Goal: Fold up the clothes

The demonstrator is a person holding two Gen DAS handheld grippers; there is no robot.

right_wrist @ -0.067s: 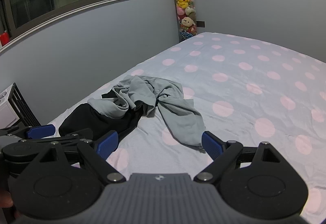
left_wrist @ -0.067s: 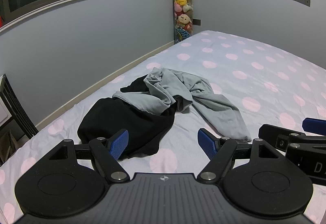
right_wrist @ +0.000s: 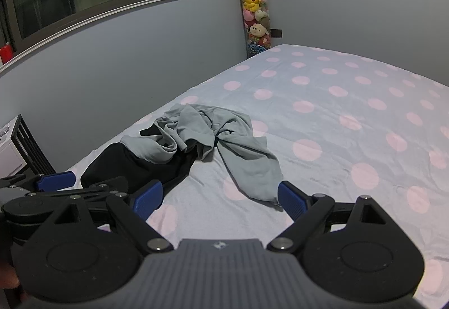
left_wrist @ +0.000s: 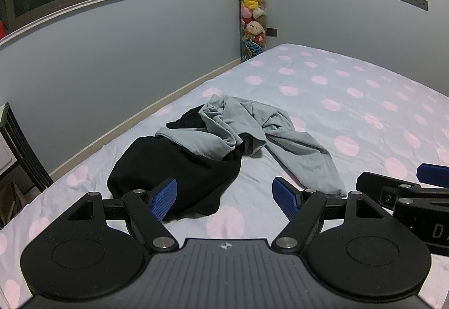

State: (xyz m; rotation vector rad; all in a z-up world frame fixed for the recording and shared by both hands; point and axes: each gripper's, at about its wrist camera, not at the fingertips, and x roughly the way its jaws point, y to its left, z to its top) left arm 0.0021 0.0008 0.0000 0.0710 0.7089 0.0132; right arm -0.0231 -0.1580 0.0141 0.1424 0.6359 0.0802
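Grey garment [left_wrist: 252, 132] overlaps black one [left_wrist: 174, 165] – both grippers (empty) gape.

Left tool [left_wrist: 224, 198]: black linkage arms, round black discs, silver screws, ribbed blue fingertip pads [left_wrist: 164, 199], ribbed grey housing. Right tool [right_wrist: 220, 200]: identical; white lettering on its side.

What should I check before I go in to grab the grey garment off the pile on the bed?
1. Left gripper jaws open, nothing between them: ok.
2. Right gripper jaws open, nothing between them: ok.
3. Grey garment on top of the black garment, reachable first: ok.
4. Grey garment free of the black one: not ok, they overlap in a crumpled heap.
5. Bare bed sheet beside the pile for spreading out: ok.
6. Garment type and where its edges run: cannot tell.
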